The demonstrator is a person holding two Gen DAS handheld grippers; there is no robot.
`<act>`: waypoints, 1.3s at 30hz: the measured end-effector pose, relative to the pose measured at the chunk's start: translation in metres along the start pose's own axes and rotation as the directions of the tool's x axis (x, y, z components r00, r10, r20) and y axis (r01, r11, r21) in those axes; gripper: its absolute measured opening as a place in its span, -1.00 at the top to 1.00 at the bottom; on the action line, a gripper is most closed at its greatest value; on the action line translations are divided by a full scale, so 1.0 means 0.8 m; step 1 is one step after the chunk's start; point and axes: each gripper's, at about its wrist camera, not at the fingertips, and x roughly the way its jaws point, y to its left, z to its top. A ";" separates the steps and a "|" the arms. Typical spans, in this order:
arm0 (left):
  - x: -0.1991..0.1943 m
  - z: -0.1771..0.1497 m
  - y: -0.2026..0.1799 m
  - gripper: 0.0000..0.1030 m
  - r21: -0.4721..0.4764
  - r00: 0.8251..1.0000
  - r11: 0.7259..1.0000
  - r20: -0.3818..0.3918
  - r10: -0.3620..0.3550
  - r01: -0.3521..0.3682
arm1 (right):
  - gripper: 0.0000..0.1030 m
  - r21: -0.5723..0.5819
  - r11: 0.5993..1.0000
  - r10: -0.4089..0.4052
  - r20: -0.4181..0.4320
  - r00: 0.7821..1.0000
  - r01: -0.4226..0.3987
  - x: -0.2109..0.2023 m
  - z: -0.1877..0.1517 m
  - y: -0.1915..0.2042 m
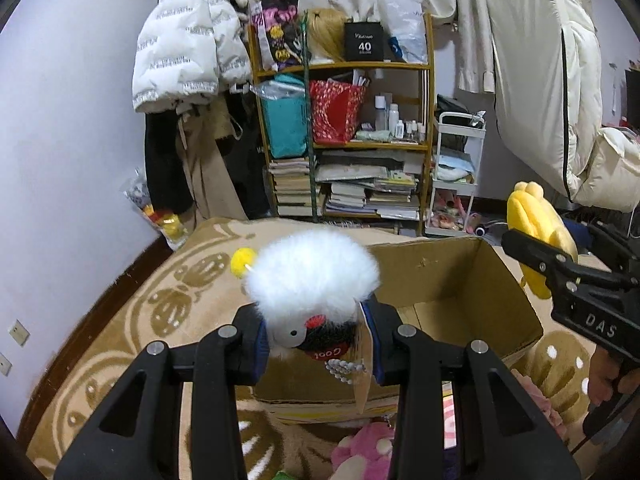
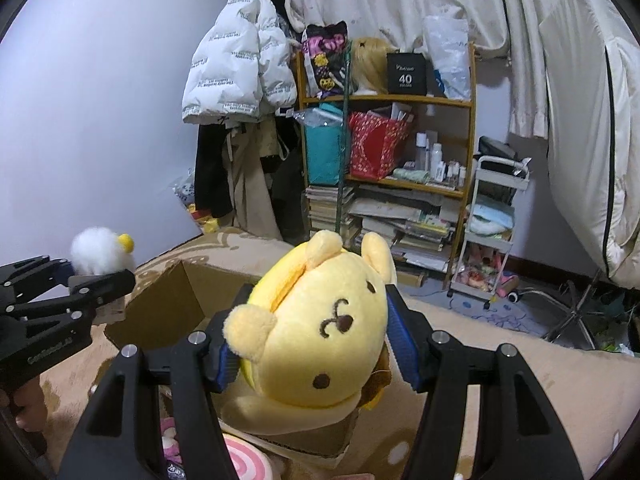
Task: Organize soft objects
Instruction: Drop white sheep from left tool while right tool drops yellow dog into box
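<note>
Left wrist view: the left gripper [image 1: 318, 334] clamps a fluffy white plush toy [image 1: 312, 272] with a yellow pompom, held over the open brown cardboard box [image 1: 460, 280] on the beige patterned blanket [image 1: 160, 312]. Right wrist view: the right gripper [image 2: 316, 334] squeezes a round yellow plush bear [image 2: 320, 332] above the same box.

Pale lilac painted wall [image 1: 72, 128] at left, dark wooden skirting board [image 1: 100, 312] below. Open wooden shelf unit [image 1: 429, 92] against back wall, crammed with stacked books [image 1: 360, 192], bags, bottles. White slim rolling cart [image 1: 456, 176] just beside. Cream curtains [image 1: 472, 8] overhead. White quilted puffer jacket [image 1: 180, 52] hanging left of shelves.
</note>
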 end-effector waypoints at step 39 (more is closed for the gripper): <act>0.000 -0.037 0.022 -0.60 -0.055 0.988 0.998 -0.153 0.027 -0.035 | -0.95 0.098 0.984 0.158 -0.110 0.981 -0.148 -0.003 -0.033 0.002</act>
